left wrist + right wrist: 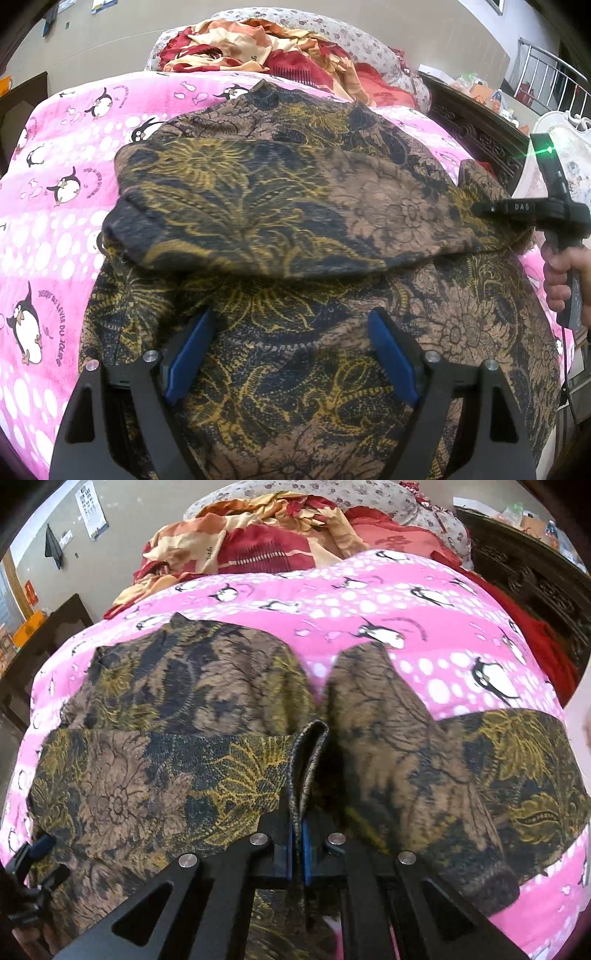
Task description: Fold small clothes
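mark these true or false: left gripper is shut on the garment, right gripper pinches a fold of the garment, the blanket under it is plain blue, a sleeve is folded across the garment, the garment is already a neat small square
1. The left gripper is shut on the garment. False: its jaws stand wide apart above the fabric, holding nothing.
2. The right gripper pinches a fold of the garment. True: the blue pads are closed on a raised ridge of cloth.
3. The blanket under it is plain blue. False: it is pink with penguins and white spots.
4. A sleeve is folded across the garment. True: it lies crosswise over the body in the left wrist view.
5. The garment is already a neat small square. False: it is spread wide, only partly folded.
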Tool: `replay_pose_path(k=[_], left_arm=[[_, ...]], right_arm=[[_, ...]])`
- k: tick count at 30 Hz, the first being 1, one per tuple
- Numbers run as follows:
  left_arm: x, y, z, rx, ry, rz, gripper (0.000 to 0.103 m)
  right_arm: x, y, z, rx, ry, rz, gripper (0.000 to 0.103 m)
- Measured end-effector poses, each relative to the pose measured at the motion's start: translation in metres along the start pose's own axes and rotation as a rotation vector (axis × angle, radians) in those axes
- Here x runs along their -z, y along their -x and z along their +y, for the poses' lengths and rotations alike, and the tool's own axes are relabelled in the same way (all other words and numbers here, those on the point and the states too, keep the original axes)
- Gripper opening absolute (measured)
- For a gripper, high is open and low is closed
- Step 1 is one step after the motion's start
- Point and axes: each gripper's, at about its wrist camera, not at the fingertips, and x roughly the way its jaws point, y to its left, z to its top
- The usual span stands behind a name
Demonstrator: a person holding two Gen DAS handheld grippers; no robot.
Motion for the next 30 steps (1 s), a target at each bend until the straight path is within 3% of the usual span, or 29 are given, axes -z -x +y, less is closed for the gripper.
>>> replay_pose_path(k=[4,7,10,11,15,17,18,19,22,24,27,30], left_arm=[[-0.001,0.004,0.002,-0.002,0.012,-0.020,0.083],[-0.002,0.024,0.011,-0.009,0.061,-0.081,0.083],[-0.013,0.059,0.028,-0.001,0.133,-0.179,0.083],[-0.020,0.066,0.032,-0.012,0.145,-0.201,0.083],[-0.062,0.060,0.046,-0.031,0.166,-0.213,0.083],[-0.075,0.039,0.051,-0.073,0.159,-0.176,0.071],[-0.078,0.025,0.054,-0.125,0.164,-0.140,0.052],[-0.077,0.017,0.057,-0.153,0.172,-0.112,0.042],[-0.060,-0.015,0.073,-0.197,0.228,0.008,0.042],[-0.056,-0.015,0.068,-0.212,0.180,-0.023,0.042],[-0.072,-0.004,0.062,-0.226,0.167,-0.046,0.043],[-0.101,0.005,0.061,-0.213,0.191,-0.130,0.067]], right_arm=[[0.005,-0.010,0.002,-0.023,0.017,0.030,0.006],[0.004,-0.006,-0.002,-0.044,0.007,0.026,0.009],[0.002,0.030,-0.006,-0.081,0.017,-0.071,0.029],[0.002,0.044,-0.008,-0.077,0.027,-0.112,0.043],[0.011,0.076,-0.004,-0.151,0.058,-0.199,0.047],[0.016,0.067,0.010,-0.161,0.112,-0.178,0.046],[0.019,0.059,0.017,-0.165,0.142,-0.157,0.046],[0.022,0.046,0.022,-0.157,0.163,-0.123,0.046],[0.038,-0.005,0.018,-0.002,0.145,0.018,0.046],[0.041,-0.003,0.011,-0.045,0.105,-0.034,0.050],[0.027,0.005,0.009,-0.056,0.079,0.006,0.051],[0.005,0.019,0.015,-0.118,0.031,-0.072,0.054]])
